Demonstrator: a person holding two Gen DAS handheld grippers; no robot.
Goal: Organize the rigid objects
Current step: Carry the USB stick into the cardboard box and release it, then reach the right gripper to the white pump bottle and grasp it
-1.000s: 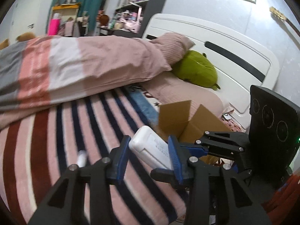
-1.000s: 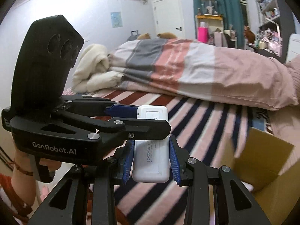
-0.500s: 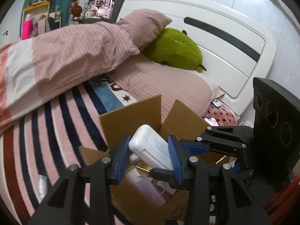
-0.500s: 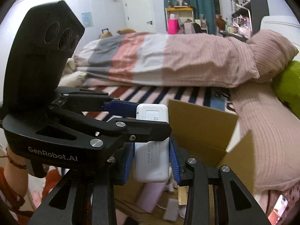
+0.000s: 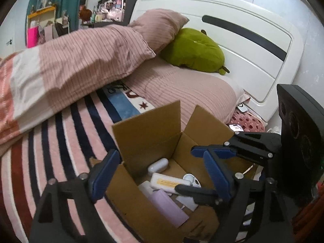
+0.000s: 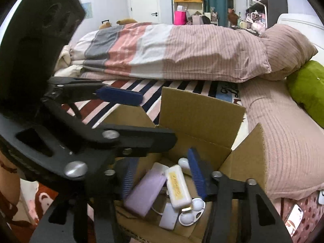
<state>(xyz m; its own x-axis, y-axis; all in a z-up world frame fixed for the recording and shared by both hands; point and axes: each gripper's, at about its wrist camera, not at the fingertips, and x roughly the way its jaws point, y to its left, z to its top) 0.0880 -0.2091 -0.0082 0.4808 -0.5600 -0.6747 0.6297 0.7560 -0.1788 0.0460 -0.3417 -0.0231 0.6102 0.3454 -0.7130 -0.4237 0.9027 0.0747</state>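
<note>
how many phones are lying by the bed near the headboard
2 in the left wrist view: one phone with a lit screen on the red dotted fabric beside the cardboard box, and one white phone further back against the headboard. Others may be hidden behind the gripper.

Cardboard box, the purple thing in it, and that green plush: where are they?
cardboard box (image 5: 147, 129): left wrist view, upright back flap.
purple case (image 6: 144, 192): right wrist view, flat top face.
green plush (image 5: 192, 50): left wrist view, body's middle.

white case (image 6: 177, 186) in box (image 6: 202, 111) on bed (image 6: 283, 141).
</note>
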